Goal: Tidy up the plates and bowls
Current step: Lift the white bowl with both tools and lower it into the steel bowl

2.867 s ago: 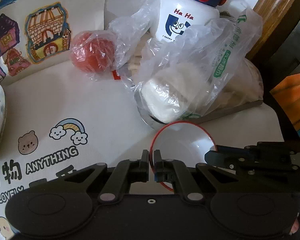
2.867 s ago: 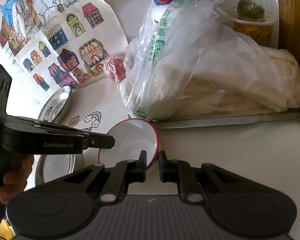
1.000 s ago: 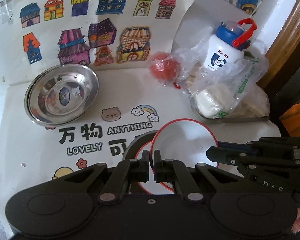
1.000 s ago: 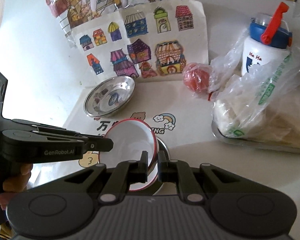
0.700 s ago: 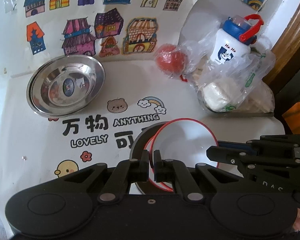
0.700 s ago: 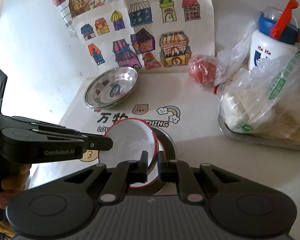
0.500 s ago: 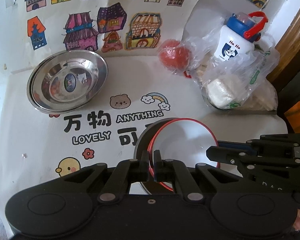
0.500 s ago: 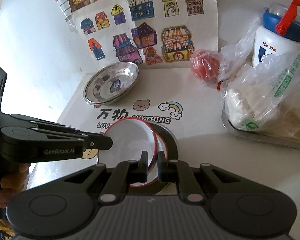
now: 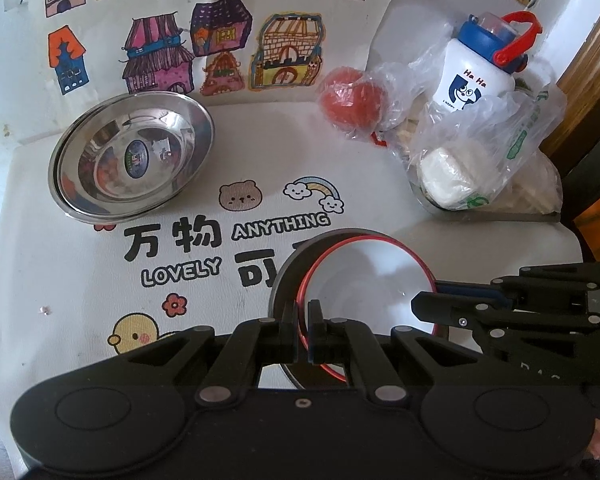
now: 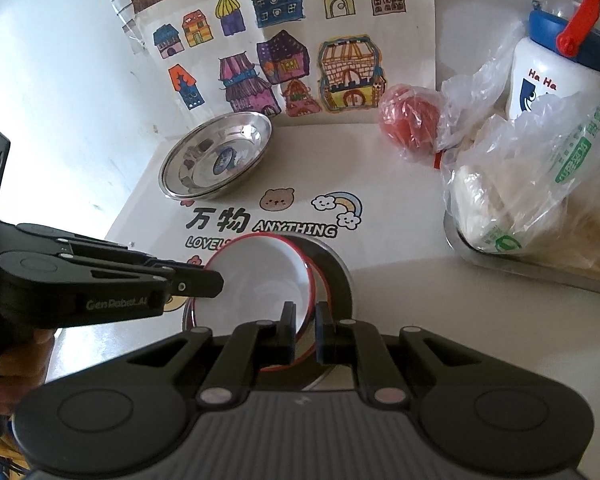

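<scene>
White printed table mat (image 9: pixel 80 264) meets a drawing-covered wall (image 9: pixel 148 40).

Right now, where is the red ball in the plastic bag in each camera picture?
Left wrist view: the red ball sits in the upper right of the middle, left of the white bottle.
Right wrist view: the red ball is right of centre, upper part, again left of the white bottle.
Shared landmark: the rainbow picture on the mat, below the ball.
</scene>
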The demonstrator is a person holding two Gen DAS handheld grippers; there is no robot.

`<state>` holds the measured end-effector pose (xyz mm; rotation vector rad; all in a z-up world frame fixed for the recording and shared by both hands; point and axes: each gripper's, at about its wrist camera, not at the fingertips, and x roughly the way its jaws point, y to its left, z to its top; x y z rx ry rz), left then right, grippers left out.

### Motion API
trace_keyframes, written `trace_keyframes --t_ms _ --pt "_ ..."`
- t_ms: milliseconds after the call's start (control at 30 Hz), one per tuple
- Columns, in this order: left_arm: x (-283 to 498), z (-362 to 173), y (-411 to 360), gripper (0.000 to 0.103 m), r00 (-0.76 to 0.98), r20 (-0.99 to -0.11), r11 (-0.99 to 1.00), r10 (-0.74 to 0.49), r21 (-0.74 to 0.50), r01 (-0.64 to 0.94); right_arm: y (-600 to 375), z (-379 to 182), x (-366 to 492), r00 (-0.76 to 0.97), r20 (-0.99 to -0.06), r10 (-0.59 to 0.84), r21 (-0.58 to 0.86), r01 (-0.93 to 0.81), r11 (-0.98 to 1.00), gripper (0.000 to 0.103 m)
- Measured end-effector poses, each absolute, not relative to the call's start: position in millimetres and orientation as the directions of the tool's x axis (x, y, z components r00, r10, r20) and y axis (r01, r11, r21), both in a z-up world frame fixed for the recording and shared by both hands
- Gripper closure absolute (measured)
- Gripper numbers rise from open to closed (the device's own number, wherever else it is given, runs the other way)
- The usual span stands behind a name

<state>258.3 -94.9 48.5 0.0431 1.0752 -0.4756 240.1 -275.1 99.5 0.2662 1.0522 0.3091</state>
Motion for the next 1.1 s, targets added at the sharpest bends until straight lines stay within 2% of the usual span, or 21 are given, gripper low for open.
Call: trace_keyframes --t_ms 1100 --pt "263.1 45.9 -100.2 0.099 0.372 -0.862 0.897 -0.344 -0.185 0.401 -277.0 92.2 246.1 0.436 -0.819 0.373 0.362 -0.112 0.925 0.092"
